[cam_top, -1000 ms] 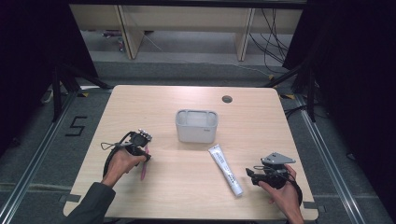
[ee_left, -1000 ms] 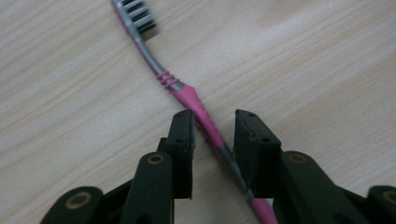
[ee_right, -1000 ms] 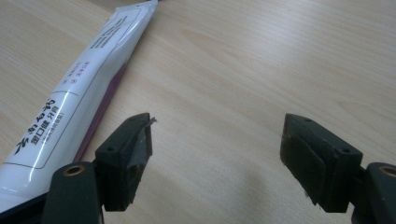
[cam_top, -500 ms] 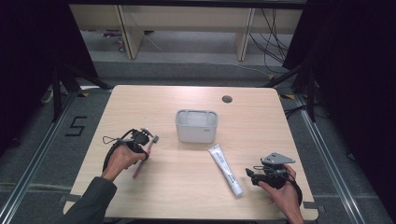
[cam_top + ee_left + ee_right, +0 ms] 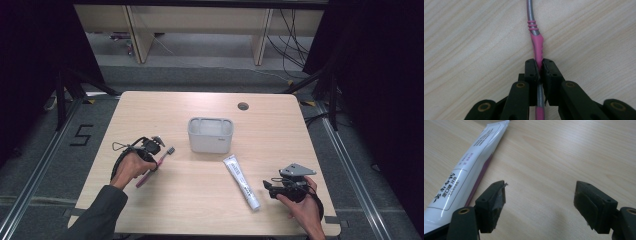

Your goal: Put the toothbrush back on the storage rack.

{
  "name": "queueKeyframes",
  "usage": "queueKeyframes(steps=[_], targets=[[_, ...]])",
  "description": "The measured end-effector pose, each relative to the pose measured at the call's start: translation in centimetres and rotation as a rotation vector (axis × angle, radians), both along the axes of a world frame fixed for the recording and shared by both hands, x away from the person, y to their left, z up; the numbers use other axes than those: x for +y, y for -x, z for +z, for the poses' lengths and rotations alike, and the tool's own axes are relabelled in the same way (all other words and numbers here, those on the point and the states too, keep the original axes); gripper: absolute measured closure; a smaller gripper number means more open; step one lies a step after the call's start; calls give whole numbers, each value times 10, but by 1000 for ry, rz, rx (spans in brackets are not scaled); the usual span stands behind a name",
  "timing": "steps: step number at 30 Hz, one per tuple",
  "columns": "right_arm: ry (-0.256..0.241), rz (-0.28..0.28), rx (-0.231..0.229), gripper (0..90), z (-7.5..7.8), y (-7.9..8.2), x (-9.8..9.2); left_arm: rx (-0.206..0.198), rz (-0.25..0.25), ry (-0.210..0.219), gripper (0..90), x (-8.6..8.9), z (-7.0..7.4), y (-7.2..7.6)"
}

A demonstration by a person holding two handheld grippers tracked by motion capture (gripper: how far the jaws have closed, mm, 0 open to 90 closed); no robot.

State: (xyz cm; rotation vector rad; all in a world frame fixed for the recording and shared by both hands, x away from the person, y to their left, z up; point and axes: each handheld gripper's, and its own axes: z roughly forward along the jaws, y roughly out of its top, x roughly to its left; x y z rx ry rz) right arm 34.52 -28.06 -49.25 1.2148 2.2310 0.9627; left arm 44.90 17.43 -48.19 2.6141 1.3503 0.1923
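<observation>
My left gripper point(image 5: 154, 146) is shut on a pink and grey toothbrush point(image 5: 161, 159) at the table's left. The brush's bristle end points right, toward the grey tub point(image 5: 210, 134). In the left gripper view the jaws pinch the pink handle point(image 5: 537, 46) just over the wood; I cannot tell whether it touches the table. A white toothpaste tube point(image 5: 241, 181) lies flat right of centre. My right gripper point(image 5: 268, 187) stands open just right of the tube's near end. In the right gripper view point(image 5: 540, 200) the tube point(image 5: 471, 167) lies beside the left jaw, with bare wood between the jaws.
The grey tub sits mid-table with its opening upward. A round cable hole point(image 5: 243, 106) is at the back right of the wooden tabletop point(image 5: 190, 205). Dark curtains and floor rails flank the table.
The left hand has turned slightly with the toothbrush in it, so the brush head now sticks out to the right of the gripper. The right hand and the tube have stayed put.
</observation>
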Motion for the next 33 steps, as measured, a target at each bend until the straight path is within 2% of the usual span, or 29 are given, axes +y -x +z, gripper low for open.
queueKeyframes(steps=[1,3,6,8,10,11,12,13,20,22,23,25,27,28,33], targets=[[1,1,-1,264,0,0,0,13,-2,-9,821,-1,1,-1],[12,10,-14,264,-1,-1,-1,12,-10,-19,822,-2,1,-1],[0,0,0,264,0,0,0,29,-34,-28,827,-4,1,-1],[10,8,-14,264,-1,-1,-1,23,-45,-42,829,-4,3,-1],[9,12,-17,264,-1,-1,-1,7,-51,-37,831,-3,5,-1],[9,13,-18,264,-1,-1,-1,-4,-74,-45,831,-2,8,-1],[8,11,-17,264,-1,-1,-1,-4,-59,-34,832,-2,10,0],[8,10,-16,264,-1,-1,-1,-14,-79,-32,832,-1,14,-1],[4,7,-15,264,0,-1,-1,-86,-100,31,832,5,35,5],[4,19,-29,264,-2,-2,-1,-109,-107,44,832,6,41,7],[-16,6,-1,264,-2,-1,0,-122,-113,50,832,6,44,7],[-8,-7,-7,264,-1,0,0,-137,-119,62,832,6,49,9],[-6,-9,-8,264,-1,0,0,-169,-114,86,832,5,53,11],[-6,-2,-11,264,-1,0,0,-169,-118,94,832,5,55,11],[-18,-15,3,264,0,0,-1,-234,-117,142,831,5,66,13]])
